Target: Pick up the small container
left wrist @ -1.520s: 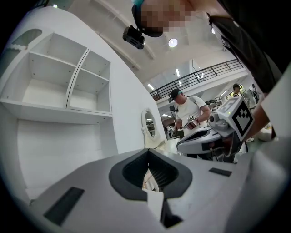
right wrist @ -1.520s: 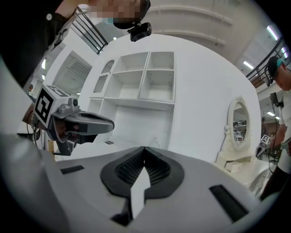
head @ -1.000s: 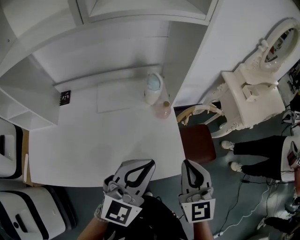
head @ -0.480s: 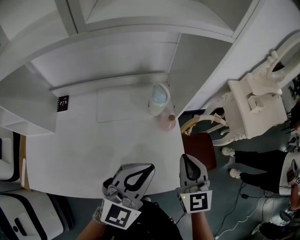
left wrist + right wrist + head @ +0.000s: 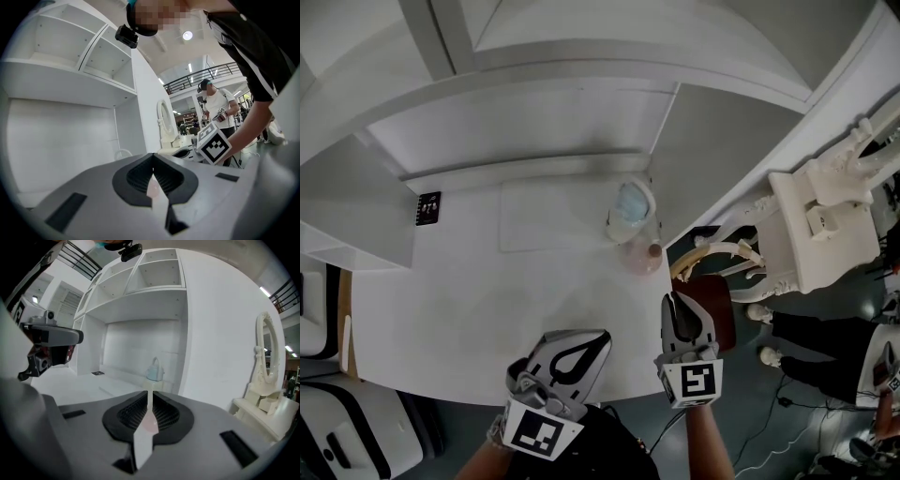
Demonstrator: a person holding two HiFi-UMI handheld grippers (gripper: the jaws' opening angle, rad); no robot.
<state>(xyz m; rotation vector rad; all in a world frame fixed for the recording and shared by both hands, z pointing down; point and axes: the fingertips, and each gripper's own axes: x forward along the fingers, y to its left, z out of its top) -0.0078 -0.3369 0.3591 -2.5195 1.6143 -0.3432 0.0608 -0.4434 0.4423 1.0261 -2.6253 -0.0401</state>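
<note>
Both empty: left gripper (image 5: 600,336) was shut, right gripper (image 5: 674,302) jaws were just cracking open. Rounded pinkish small container (image 5: 643,258) sat at smooth white table's (image 5: 469,300) 3 o'clock edge.

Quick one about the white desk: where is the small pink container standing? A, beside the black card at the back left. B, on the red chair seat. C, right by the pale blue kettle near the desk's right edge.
C: the head view shows the small pink container standing on the desk just in front of the pale blue kettle, near the right edge and far from the black card.
</note>
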